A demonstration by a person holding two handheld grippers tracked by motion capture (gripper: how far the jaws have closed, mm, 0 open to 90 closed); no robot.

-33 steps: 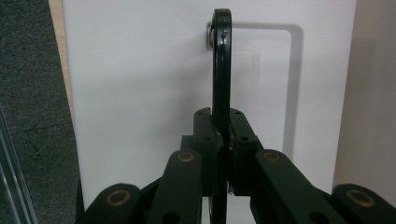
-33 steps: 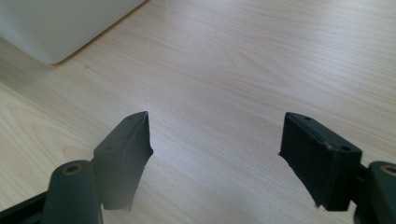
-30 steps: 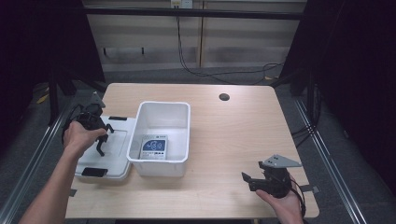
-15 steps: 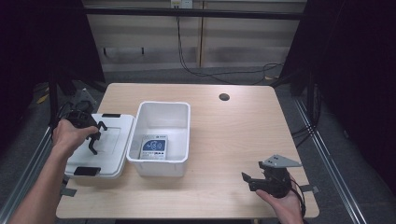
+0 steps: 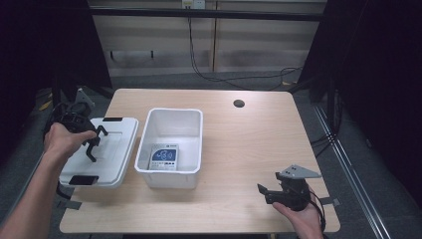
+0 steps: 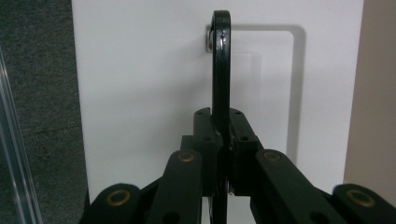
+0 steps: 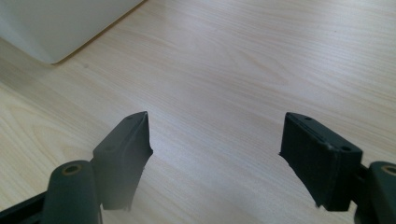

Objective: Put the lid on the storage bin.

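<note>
- The left gripper (image 5: 92, 142) was held over the white lid (image 5: 117, 149) at the left edge of the wooden table (image 5: 249, 149).
- Its jaws were pressed together on the lid's black handle (image 6: 221, 70). In the left gripper view the handle ran as a thin dark loop straight up from between the pads, edge-on to the camera.
- The far end of the handle met the lid at a small metal fitting (image 6: 209, 39).
- The lid lay just left of the white bin (image 5: 171, 177), with its left part overhanging the table edge. Black latch tabs showed at its far edge (image 5: 112, 119) and at its near edge (image 5: 83, 179).
- The bin stood open, upright, near the table's middle-left. A blue-and-white packet (image 5: 164, 157) lay flat on its floor, toward the near wall.
- The right gripper (image 5: 263, 191) rested at the near right corner of the table, well apart from the bin and the lid, held in the person's right hand (image 5: 301, 219).
- Its jaws stood spread wide with bare tabletop between them, as the right gripper view showed. A corner of the bin (image 7: 60, 28) appeared at the upper left of that view.
- A dark round hole (image 5: 239, 103) sat in the tabletop toward the far edge.
</note>
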